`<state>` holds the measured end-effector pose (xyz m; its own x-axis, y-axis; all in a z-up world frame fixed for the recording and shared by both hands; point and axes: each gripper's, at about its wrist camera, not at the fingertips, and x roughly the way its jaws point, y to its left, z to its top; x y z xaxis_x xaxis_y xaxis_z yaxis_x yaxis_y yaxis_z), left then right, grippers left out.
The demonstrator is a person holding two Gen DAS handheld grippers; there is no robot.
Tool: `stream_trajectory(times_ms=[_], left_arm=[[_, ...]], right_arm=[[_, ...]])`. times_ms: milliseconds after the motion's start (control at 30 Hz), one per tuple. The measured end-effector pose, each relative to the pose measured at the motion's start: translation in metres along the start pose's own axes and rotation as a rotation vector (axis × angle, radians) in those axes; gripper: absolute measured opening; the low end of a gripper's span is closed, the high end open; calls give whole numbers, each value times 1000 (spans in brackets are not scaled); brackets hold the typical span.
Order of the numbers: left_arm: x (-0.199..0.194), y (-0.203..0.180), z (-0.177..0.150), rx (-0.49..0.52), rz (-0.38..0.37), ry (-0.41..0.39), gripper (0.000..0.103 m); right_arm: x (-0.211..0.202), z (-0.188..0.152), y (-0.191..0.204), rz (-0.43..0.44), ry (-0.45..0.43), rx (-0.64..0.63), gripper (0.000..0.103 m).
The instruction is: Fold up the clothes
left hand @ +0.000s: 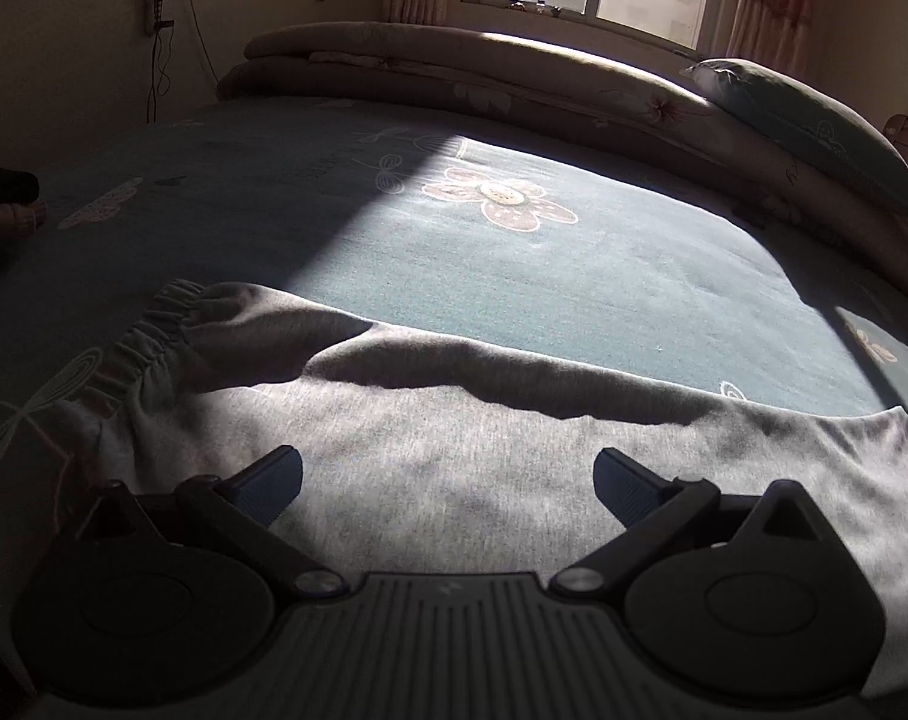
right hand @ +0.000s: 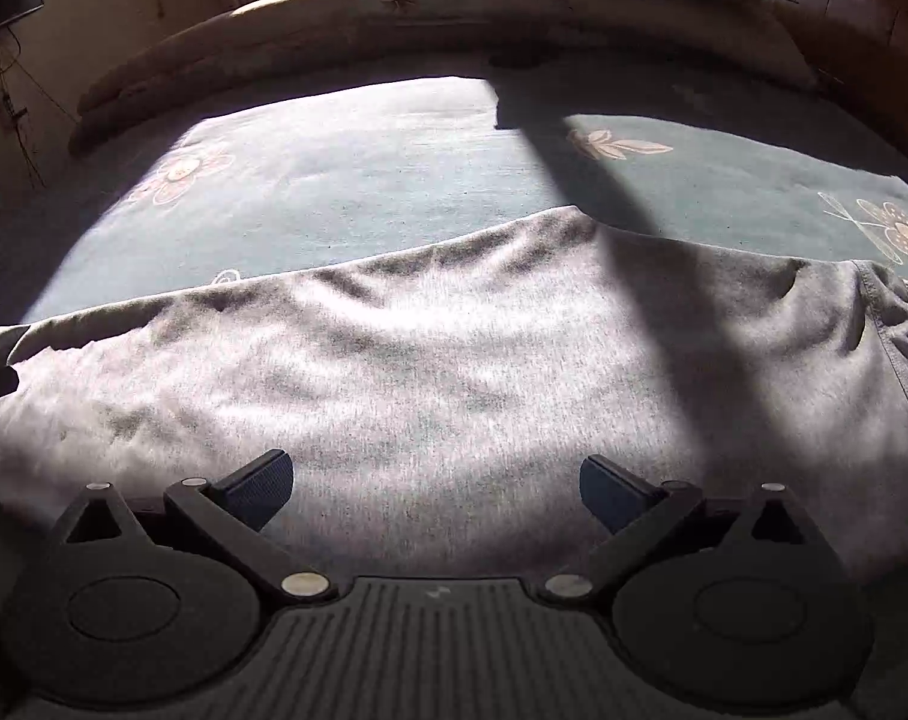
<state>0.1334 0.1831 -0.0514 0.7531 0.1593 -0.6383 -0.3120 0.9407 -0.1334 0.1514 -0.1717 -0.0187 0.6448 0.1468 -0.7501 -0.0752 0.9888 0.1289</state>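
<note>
On bed (left hand: 574, 276): grey garment (left hand: 454, 450) spread flat, unfolded.
L gripper (left hand: 447, 480) & R gripper (right hand: 435, 486) hover over it, fingers wide open, empty; next move prob. needs an edge pinch.

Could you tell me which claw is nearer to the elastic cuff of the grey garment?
Left. The left claw hovers open beside the elastic cuff; the right claw is open over the grey garment, farther along it.
</note>
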Motion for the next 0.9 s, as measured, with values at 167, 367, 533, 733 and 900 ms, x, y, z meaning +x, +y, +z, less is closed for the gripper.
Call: stream_trajectory(times_ms=[167,367,533,733,900], left_arm=[[3,12,2,-33,18,2,102],[5,17,3,-41,-2,15,102],[0,26,6,-93,-30,-4,102],[7,32,5,-154,-72,39,102],[14,32,-1,-207,-68,68,102]], right_arm=[[39,43,49,36,11,-77,103],[100,79,107,26,61,-155,103],[143,77,136,-25,110,-245,103],[127,92,112,88,74,-65,103],[98,86,74,123,82,5,103]])
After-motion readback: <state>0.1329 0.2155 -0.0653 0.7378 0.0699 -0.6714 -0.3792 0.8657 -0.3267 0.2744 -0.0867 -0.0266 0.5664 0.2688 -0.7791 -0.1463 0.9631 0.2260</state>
